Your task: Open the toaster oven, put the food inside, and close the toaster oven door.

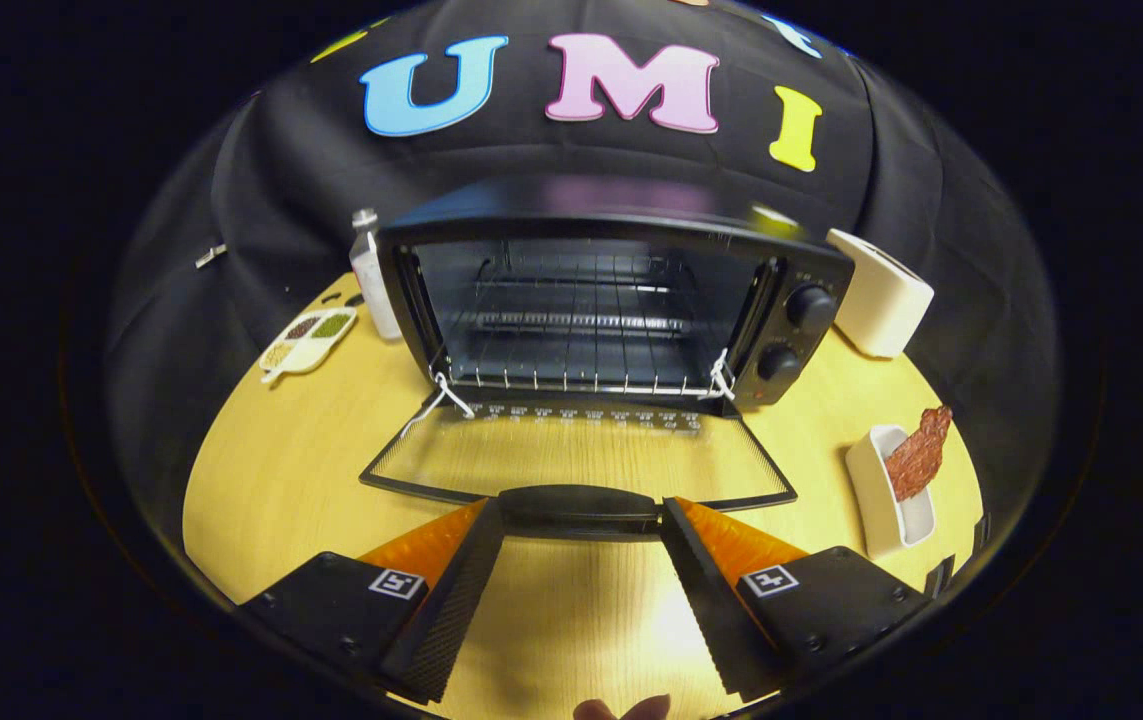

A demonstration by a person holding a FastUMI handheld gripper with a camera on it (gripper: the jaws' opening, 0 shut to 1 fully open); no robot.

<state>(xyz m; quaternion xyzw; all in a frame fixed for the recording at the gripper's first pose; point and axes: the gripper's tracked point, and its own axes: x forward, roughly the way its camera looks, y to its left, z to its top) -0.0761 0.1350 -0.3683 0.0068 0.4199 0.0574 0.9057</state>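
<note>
A black toaster oven (611, 300) stands at the back of the wooden table with its glass door (581, 455) folded flat down toward me. A wire rack (571, 350) sits bare inside. The door's black handle (579, 505) lies just ahead of my fingertips, in the gap between them. My gripper (581, 525) is open, its fingers apart on either side of the handle without pressing on it. To the right of the door, a reddish-brown strip of food (919, 455) rests on a narrow white dish (881, 500).
A white box-shaped appliance (881, 290) stands right of the oven. Left of the oven are a white bottle (371, 280) and a white divided dish of seeds (309, 338). Black cloth walls in the table's back. Fingertips of a hand (621, 708) show below the gripper.
</note>
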